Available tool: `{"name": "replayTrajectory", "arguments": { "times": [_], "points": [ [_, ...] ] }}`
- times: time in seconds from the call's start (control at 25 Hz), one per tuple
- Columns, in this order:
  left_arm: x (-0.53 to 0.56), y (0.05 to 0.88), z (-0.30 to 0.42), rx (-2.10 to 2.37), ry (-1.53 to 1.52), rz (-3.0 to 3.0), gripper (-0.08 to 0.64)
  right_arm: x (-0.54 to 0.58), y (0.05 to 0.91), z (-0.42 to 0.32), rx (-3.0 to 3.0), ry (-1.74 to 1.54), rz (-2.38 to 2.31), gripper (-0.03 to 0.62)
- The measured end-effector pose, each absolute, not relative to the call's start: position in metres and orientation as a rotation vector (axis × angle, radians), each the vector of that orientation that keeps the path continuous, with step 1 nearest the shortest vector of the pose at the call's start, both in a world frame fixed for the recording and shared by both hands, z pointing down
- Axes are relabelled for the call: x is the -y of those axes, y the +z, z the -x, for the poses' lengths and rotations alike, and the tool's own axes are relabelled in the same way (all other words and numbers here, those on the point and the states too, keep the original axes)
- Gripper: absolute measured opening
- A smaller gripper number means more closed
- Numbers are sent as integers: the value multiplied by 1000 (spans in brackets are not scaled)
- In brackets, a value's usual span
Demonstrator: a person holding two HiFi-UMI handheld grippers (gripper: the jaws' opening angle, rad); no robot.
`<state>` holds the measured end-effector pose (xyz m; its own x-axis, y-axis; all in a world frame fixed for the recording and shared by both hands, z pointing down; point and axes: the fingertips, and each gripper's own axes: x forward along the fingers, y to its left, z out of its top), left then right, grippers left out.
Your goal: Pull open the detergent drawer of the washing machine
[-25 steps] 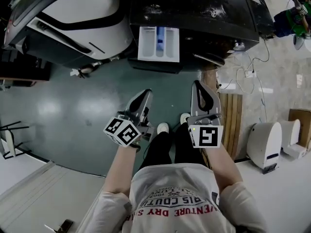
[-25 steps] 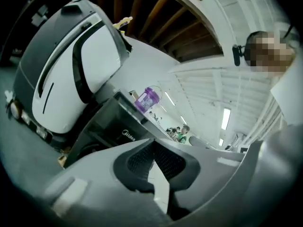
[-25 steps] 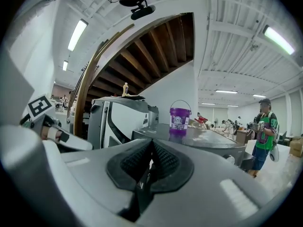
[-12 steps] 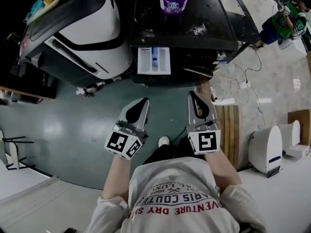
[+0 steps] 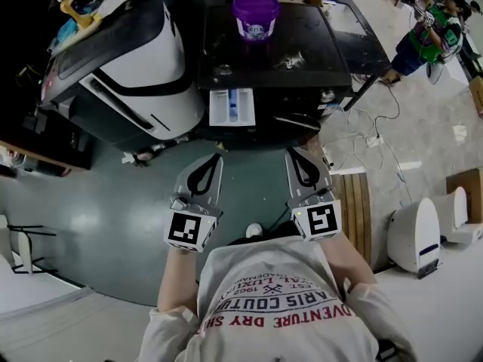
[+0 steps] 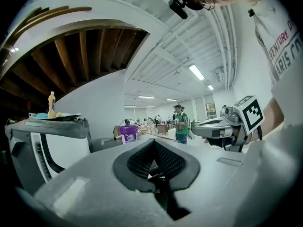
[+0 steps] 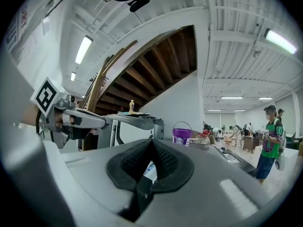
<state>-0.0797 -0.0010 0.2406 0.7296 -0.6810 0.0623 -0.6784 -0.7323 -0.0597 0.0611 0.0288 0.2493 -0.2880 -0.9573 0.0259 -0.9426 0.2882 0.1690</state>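
The black washing machine (image 5: 302,51) stands at the top centre of the head view. Its white detergent drawer (image 5: 232,106), with a blue middle compartment, sticks out of the front, pulled open. My left gripper (image 5: 213,158) and right gripper (image 5: 296,152) hover side by side short of the machine, well below the drawer and apart from it. Both point at the machine, and each has its jaws shut on nothing. In the left gripper view the closed left gripper (image 6: 154,142) fills the foreground, with the right gripper (image 6: 222,126) beside it. The right gripper view shows the closed right gripper (image 7: 152,142).
A purple bucket (image 5: 255,13) sits on the washer's top. A white appliance (image 5: 128,59) stands to the washer's left. Wooden boards (image 5: 355,194), loose cables (image 5: 377,157) and a white device (image 5: 413,236) lie to the right. A person in green (image 5: 423,36) stands at far right.
Both grippers have risen and drawn nearer to me, away from the machine. The left one has rolled so its marker cube faces up. The drawer has stayed open.
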Motion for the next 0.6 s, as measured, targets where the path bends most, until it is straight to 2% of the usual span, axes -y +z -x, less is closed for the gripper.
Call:
{"name": "replayTrajectory", "arguments": {
  "times": [0.6],
  "points": [
    [-12,235,83,-1127,-159,2871,2,-40,248,-57,2454,-128,-1758,0]
  ]
}}
